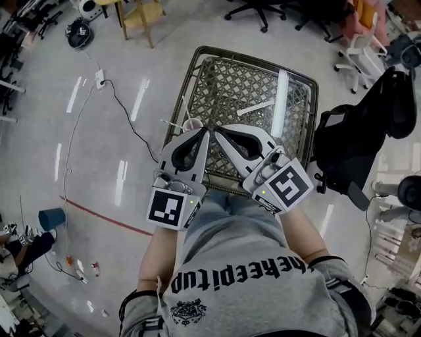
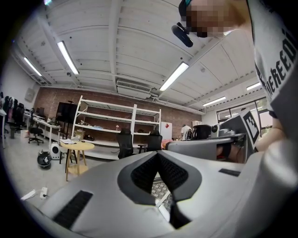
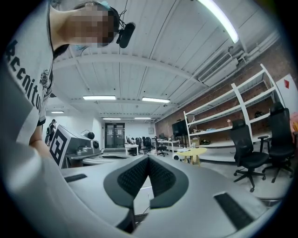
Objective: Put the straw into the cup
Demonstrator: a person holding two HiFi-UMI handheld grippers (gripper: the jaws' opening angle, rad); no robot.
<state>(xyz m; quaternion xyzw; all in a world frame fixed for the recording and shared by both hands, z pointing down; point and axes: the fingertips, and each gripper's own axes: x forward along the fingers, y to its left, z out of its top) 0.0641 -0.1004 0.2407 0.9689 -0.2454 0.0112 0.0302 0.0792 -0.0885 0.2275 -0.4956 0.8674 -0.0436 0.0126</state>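
Observation:
A small pinkish cup [image 1: 191,124] stands at the near left edge of a wire-mesh table [image 1: 230,79]. A thin pale stick juts out to the cup's left. A white straw [image 1: 255,108] lies flat on the mesh near the middle. My left gripper [image 1: 206,132] hangs just right of the cup, jaws closed tip to tip with nothing in them. My right gripper [image 1: 218,129] is beside it, also shut and empty. In the left gripper view the left gripper [image 2: 157,154] points level across the room; the right gripper [image 3: 148,157] does the same in its own view.
A black office chair [image 1: 358,141] stands right of the table. A power strip [image 1: 100,79] with a black cable lies on the floor at left. A wooden chair [image 1: 141,13] is at the far left, and a teal bin [image 1: 51,217] sits at lower left.

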